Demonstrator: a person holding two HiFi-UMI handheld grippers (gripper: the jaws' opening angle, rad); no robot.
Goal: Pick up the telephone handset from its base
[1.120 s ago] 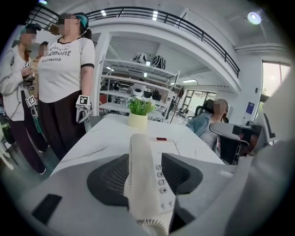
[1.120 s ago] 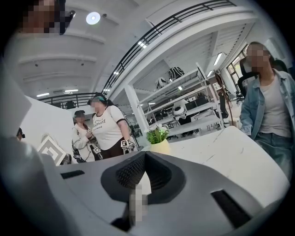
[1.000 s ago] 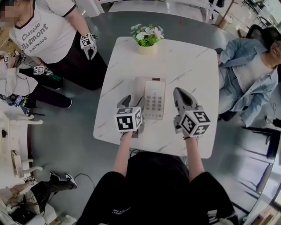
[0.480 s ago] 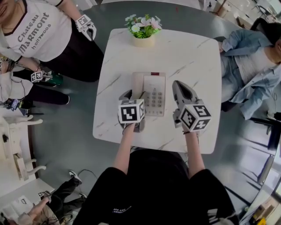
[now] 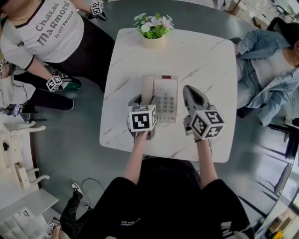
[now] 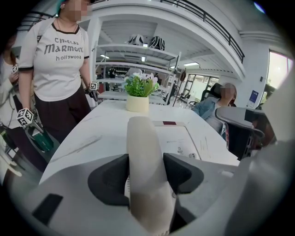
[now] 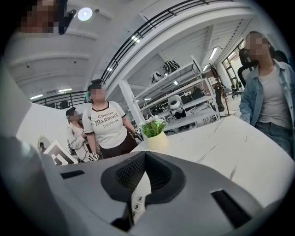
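Handset (image 5: 147, 88) apparently in the cradle of its base (image 5: 168, 86)

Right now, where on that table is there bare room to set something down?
The white marble table is bare in its far right corner, between the cream pot of white flowers and the right edge, and along the left strip beside the beige push-button telephone. The middle, round the telephone, is crowded.

We see a white, marble-look square surface (image 5: 196, 60) on a grey floor (image 5: 70, 140). Behind it stand white shelves (image 6: 124, 46) under a curved black balcony rail (image 6: 207, 19). A bright window (image 6: 278, 73) glows at the right. A round ceiling lamp (image 7: 85, 14) shines above.
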